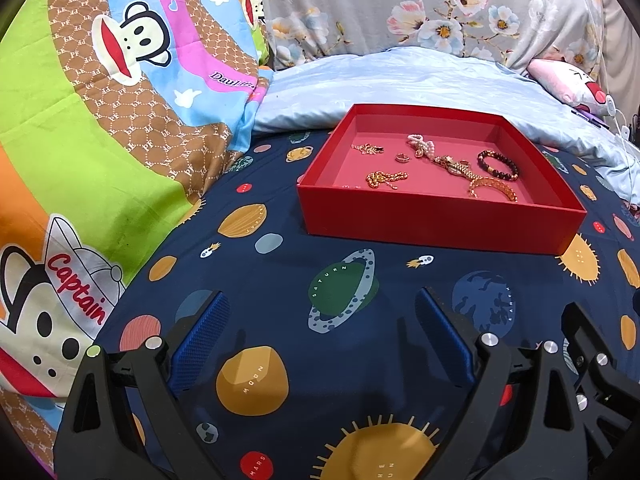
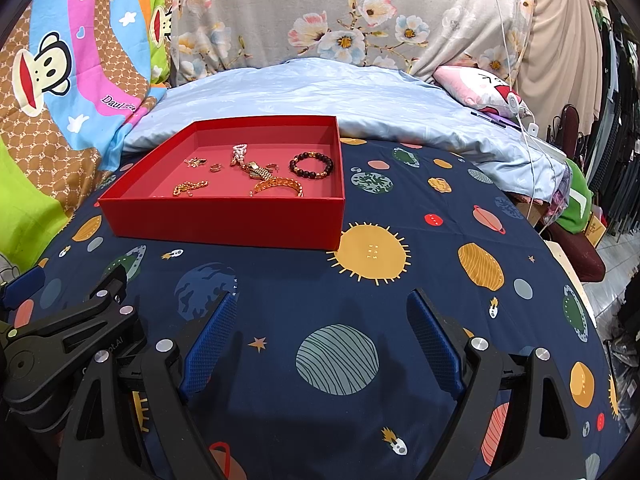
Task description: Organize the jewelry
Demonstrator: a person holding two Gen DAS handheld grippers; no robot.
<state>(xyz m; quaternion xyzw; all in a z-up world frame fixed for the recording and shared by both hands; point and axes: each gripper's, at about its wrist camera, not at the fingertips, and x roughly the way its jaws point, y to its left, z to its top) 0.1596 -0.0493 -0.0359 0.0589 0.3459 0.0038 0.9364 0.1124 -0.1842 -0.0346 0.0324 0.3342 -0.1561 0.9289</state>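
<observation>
A shallow red box (image 1: 436, 222) (image 2: 224, 220) sits on the navy planet-print bedsheet. Inside lie several jewelry pieces: a dark bead bracelet (image 1: 497, 165) (image 2: 311, 164), a gold chain bracelet (image 1: 493, 191) (image 2: 278, 185), a gold watch (image 1: 456, 166) (image 2: 258, 171), a pink bead string (image 1: 422, 145) (image 2: 239, 151), a small ring (image 1: 401, 157) (image 2: 215, 167) and a gold chain (image 1: 385, 178) (image 2: 190, 188). My left gripper (image 1: 322, 340) is open and empty, low over the sheet in front of the box. My right gripper (image 2: 322, 340) is open and empty, in front of the box and to its right.
A monkey-print quilt (image 1: 100, 140) is piled on the left. A pale blue pillow (image 1: 400, 80) and floral cushion (image 2: 340, 12) lie behind the box. A white cable (image 2: 520, 112) hangs at the right, where the bed edge drops off toward clutter.
</observation>
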